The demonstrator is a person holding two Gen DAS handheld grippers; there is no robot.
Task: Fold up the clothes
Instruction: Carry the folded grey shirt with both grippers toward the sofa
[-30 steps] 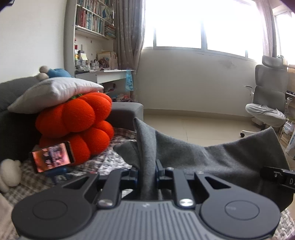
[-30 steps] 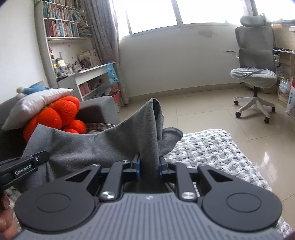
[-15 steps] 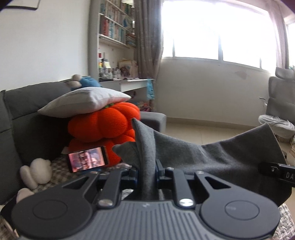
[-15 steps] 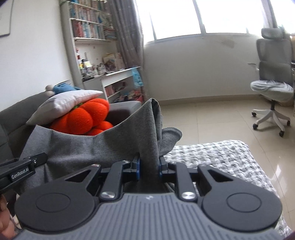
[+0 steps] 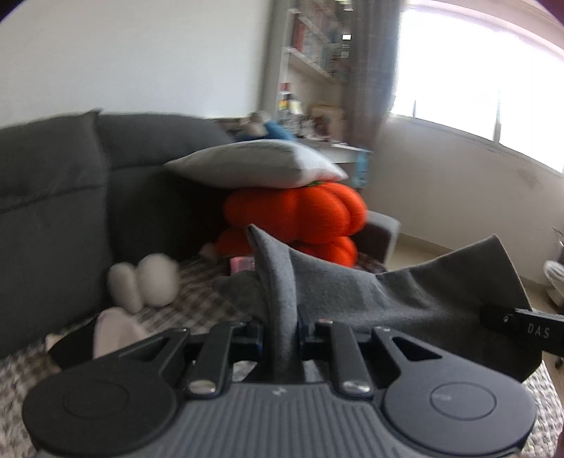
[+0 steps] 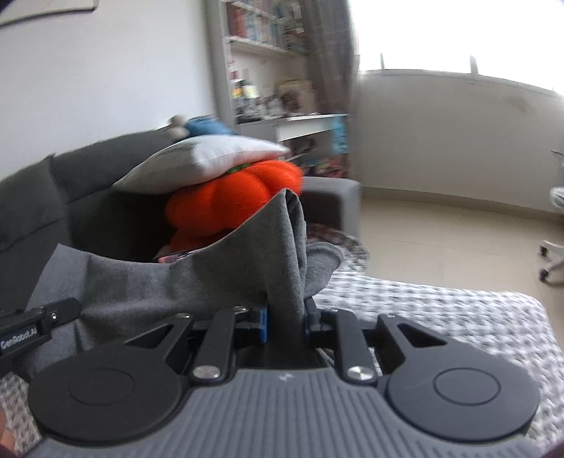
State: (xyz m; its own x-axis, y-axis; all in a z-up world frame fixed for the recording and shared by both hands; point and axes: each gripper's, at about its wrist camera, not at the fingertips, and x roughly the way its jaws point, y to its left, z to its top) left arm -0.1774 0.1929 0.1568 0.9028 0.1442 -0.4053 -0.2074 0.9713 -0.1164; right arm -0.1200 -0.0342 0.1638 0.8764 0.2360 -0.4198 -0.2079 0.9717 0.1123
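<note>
Grey garment (image 5: 405,296) hangs stretched between both tools above the checked blanket (image 6: 458,317) before the dark sofa (image 5: 53,218), left gripper (image 5: 280,326) level and pinching one bunched corner, right gripper (image 6: 285,319) likewise level, clamped on the other.

Dark grey sofa (image 5: 53,197) along the left wall. On its seat, far end: two orange pumpkin cushions (image 5: 296,211) stacked, white pillow (image 5: 257,165) on top, blue plush toy (image 6: 204,127) behind. White plush (image 5: 144,285) nearer, on the checked blanket (image 6: 440,317). Bookshelf (image 6: 261,31) and grey curtain (image 6: 328,53) in the far corner; bright window (image 5: 493,70) right of them. Tiled floor (image 6: 440,232) beyond.
</note>
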